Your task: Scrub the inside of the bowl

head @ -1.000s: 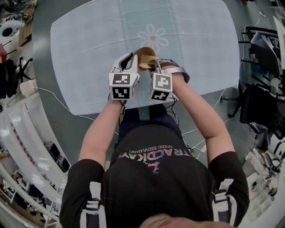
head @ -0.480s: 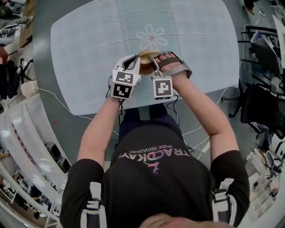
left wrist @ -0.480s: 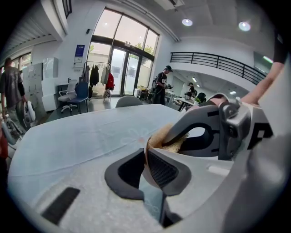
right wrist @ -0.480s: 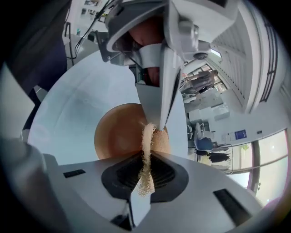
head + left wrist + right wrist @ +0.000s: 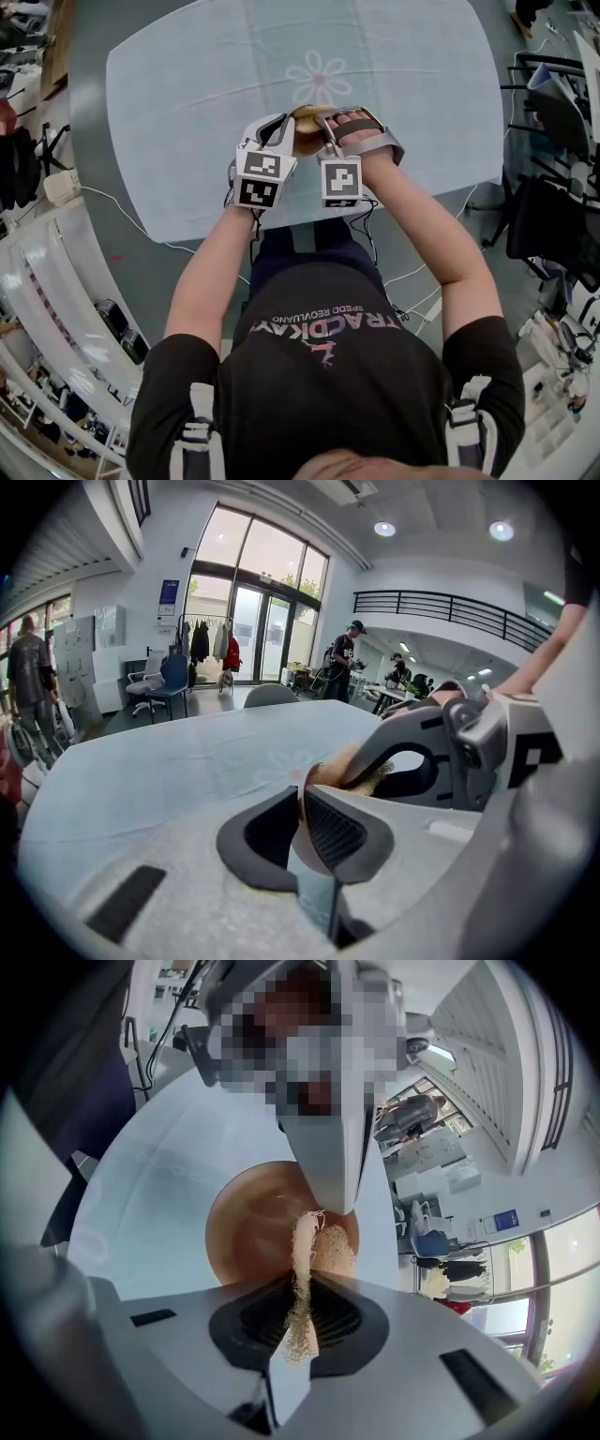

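A brown bowl (image 5: 304, 141) is lifted off the table between the two grippers. My left gripper (image 5: 280, 125) has the bowl's thin rim (image 5: 301, 797) between its jaws; they are closing and the pads press on it. My right gripper (image 5: 324, 132) is shut on a pale fibrous scrub pad (image 5: 302, 1269). The pad's free end reaches down into the bowl's inside (image 5: 246, 1222) and touches its wall. In the left gripper view the right gripper's finger (image 5: 403, 747) sits over the bowl's opening, with the tan scrub pad (image 5: 367, 782) under it.
A light blue cloth (image 5: 187, 112) with a flower print (image 5: 320, 80) covers the table below the bowl. White cables (image 5: 122, 211) run over the floor at the table's near edge. Shelves and gear (image 5: 553, 187) stand to the right. Chairs and people are in the room behind.
The bowl has come down a little and tilted flatter. The right gripper has turned and shifted slightly left over the bowl. The left gripper has kept its hold on the rim.
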Demonstrator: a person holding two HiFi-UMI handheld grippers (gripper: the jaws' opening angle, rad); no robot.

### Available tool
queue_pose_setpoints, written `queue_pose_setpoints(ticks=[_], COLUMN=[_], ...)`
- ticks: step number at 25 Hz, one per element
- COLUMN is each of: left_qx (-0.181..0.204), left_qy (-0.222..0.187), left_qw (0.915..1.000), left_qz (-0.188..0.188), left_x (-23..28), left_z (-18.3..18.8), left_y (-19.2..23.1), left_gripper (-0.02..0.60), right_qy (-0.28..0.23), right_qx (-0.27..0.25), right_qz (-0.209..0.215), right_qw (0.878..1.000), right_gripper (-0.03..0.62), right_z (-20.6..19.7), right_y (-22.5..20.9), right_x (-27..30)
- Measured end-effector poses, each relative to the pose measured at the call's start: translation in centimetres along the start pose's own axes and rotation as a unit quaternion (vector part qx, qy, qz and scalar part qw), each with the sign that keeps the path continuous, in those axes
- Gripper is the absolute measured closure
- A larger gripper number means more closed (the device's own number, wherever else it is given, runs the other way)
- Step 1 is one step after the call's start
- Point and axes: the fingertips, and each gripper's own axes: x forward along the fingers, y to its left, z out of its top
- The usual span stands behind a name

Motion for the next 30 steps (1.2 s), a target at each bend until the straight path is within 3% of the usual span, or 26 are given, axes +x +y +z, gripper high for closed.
queue_pose_setpoints(ticks=[7, 13, 16, 20, 22, 26, 30], left_qx=[-0.054, -0.080, -0.088, -0.093, -0.096, -0.091, -0.078], left_qy=[-0.032, -0.045, -0.050, -0.057, -0.061, -0.062, -0.057], left_qw=[0.9974, 0.9947, 0.9939, 0.9927, 0.9921, 0.9926, 0.9944], left_qz=[0.034, 0.045, 0.045, 0.051, 0.053, 0.050, 0.045], left_x=[-0.7, -0.7, -0.8, -1.2, -1.3, -1.4, -1.3], left_z=[0.8, 1.1, 1.1, 1.0, 1.0, 1.2, 1.0], left_y=[1.5, 1.7, 1.6, 1.6, 1.6, 1.6, 1.1], left_gripper=[0.545, 0.538, 0.538, 0.538, 0.538, 0.539, 0.538], right_qy=[0.006, -0.018, -0.048, -0.104, -0.120, -0.119, -0.086], right_qx=[0.082, 0.187, 0.243, 0.334, 0.358, 0.345, 0.305], right_qz=[0.055, 0.109, 0.133, 0.167, 0.175, 0.176, 0.178], right_qw=[0.995, 0.976, 0.960, 0.922, 0.909, 0.914, 0.932], right_gripper=[0.562, 0.562, 0.562, 0.562, 0.562, 0.562, 0.562], right_z=[0.0, 1.6, 3.1, 4.9, 5.3, 5.4, 4.0], right_y=[1.5, 3.2, 3.4, 2.7, 2.2, 2.2, 3.2], right_x=[0.2, 0.1, -0.7, -2.0, -2.4, -2.4, -1.8])
